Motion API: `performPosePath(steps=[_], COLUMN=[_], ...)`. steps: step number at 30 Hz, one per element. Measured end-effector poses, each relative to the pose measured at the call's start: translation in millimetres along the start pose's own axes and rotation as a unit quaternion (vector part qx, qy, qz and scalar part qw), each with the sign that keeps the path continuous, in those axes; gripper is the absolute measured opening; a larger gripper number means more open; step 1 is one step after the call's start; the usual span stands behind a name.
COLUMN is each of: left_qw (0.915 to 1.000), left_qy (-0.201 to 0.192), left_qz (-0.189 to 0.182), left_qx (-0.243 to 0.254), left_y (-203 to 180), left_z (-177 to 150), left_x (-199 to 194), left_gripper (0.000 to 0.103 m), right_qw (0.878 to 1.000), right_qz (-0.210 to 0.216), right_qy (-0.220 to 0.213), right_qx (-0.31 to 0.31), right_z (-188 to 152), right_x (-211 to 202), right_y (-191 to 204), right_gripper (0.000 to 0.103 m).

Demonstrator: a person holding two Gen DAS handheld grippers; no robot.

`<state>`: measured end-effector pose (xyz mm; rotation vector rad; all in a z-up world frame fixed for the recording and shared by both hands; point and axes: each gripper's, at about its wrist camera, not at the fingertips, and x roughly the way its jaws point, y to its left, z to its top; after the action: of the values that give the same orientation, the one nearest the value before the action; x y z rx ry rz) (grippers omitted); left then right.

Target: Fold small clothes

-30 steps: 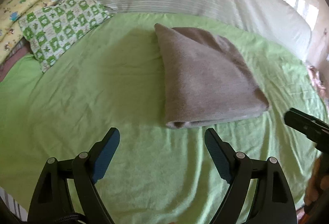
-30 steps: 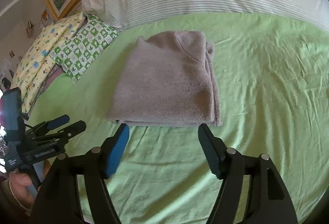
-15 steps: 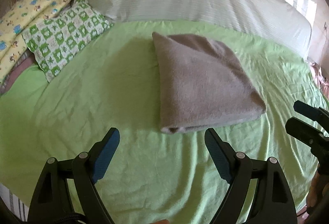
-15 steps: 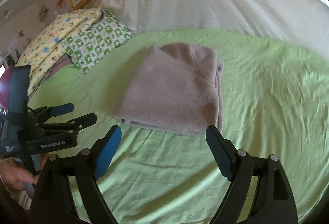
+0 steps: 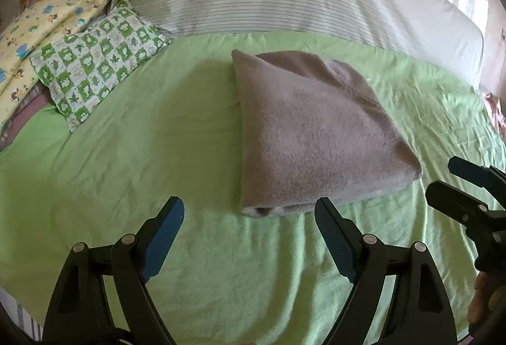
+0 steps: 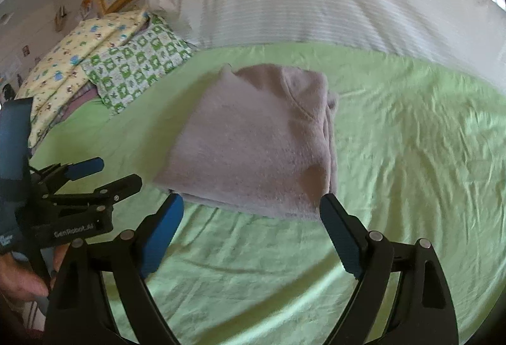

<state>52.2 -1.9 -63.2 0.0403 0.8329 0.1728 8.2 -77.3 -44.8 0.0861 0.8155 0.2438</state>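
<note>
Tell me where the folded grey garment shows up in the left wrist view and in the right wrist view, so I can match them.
Left wrist view: the folded grey garment lies centre, slightly right, on the green sheet, beyond the open jaws.
Right wrist view: the garment lies centre, just above the open jaws.
Shared landmark: the green checked pillow, at upper left in both views.

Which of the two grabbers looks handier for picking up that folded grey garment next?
Probably the right gripper: the grey garment lies straight ahead between its open fingers. The left gripper, also open, has the garment's near left corner ahead.
</note>
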Motion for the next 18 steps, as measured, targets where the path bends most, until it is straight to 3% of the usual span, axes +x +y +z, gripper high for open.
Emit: performPosePath(steps=[18], left_qw=[1.0], left_qy=[0.006], left_qz=[0.005], left_qx=[0.003], left_y=[-2], left_z=[-8], left_x=[34], left_gripper=[0.085], right_qw=[1.0], right_qz=[0.0], right_qy=[0.006], right_qx=[0.004], right_z=[-15], right_x=[28], right_y=[-10], right_gripper=[0.088])
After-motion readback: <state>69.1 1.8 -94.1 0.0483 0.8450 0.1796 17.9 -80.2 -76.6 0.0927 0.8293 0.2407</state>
